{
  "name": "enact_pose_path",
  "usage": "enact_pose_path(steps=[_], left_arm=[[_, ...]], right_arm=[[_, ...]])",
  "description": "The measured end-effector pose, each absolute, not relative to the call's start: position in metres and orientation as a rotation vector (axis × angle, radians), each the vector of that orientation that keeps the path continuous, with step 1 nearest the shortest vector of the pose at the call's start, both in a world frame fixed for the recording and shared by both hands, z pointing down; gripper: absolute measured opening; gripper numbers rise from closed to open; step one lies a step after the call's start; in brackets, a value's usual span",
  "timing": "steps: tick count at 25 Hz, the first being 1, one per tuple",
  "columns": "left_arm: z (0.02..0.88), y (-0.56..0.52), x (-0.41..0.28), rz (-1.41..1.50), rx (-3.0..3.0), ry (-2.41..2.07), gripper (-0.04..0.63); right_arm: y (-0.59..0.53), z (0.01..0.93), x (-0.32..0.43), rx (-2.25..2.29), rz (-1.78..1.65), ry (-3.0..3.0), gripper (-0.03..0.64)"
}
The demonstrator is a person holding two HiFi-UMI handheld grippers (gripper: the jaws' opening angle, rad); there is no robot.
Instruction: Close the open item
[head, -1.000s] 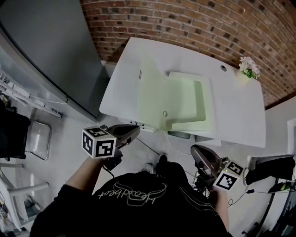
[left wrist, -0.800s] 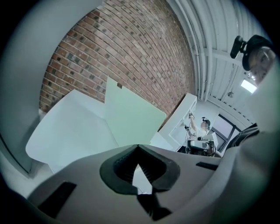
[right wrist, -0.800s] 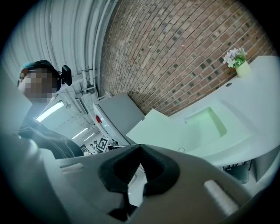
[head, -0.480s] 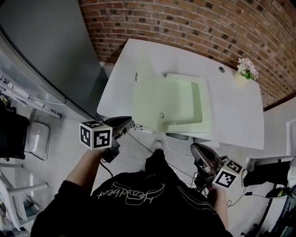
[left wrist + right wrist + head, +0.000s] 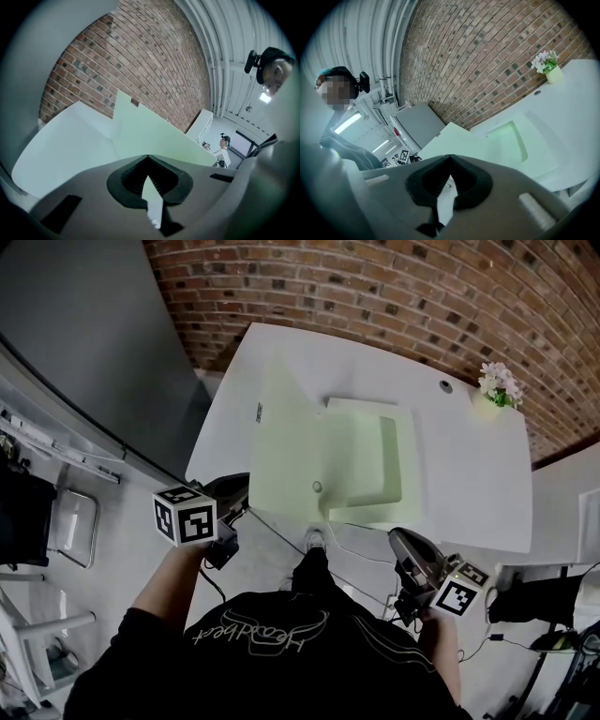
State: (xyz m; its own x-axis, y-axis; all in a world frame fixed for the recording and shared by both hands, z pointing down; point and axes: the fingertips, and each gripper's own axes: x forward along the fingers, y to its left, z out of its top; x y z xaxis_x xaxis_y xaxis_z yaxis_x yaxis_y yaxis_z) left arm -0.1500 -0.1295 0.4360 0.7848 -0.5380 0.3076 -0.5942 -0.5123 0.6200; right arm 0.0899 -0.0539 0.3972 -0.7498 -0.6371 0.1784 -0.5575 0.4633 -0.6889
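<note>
A pale green box [image 5: 361, 460] lies open on the white table [image 5: 459, 460]. Its lid [image 5: 281, 442] stands raised at the left, with a small round knob [image 5: 317, 487] near the front edge. My left gripper [image 5: 242, 502] hovers just off the table's near left corner, jaws shut and holding nothing. In the left gripper view the raised lid [image 5: 154, 136] rises ahead of the shut jaws [image 5: 147, 156]. My right gripper [image 5: 397, 540] hangs below the table's front edge, also shut and empty. The right gripper view has the box's recess [image 5: 508, 140] beyond its tips [image 5: 450, 156].
A small pot of flowers [image 5: 497, 385] stands at the table's far right corner by the brick wall [image 5: 375, 287]. A grey cabinet [image 5: 84, 343] is on the left, with a metal chair [image 5: 70, 521] beside me. Cables [image 5: 356, 545] hang under the table's front edge.
The person has stepped nearer the table. My left gripper has drifted left and a little down in the picture; the right gripper has hardly moved. The box stays open.
</note>
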Motion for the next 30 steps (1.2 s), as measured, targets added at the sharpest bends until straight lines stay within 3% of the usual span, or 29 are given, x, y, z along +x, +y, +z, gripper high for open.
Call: enact_pose_path(steps=[30], left_arm=[[0.454, -0.177, -0.087, 0.166, 2.194, -0.706, 0.002]], right_arm=[[-0.120, 0.466, 0.163, -1.314, -1.283, 2.520, 0.005]])
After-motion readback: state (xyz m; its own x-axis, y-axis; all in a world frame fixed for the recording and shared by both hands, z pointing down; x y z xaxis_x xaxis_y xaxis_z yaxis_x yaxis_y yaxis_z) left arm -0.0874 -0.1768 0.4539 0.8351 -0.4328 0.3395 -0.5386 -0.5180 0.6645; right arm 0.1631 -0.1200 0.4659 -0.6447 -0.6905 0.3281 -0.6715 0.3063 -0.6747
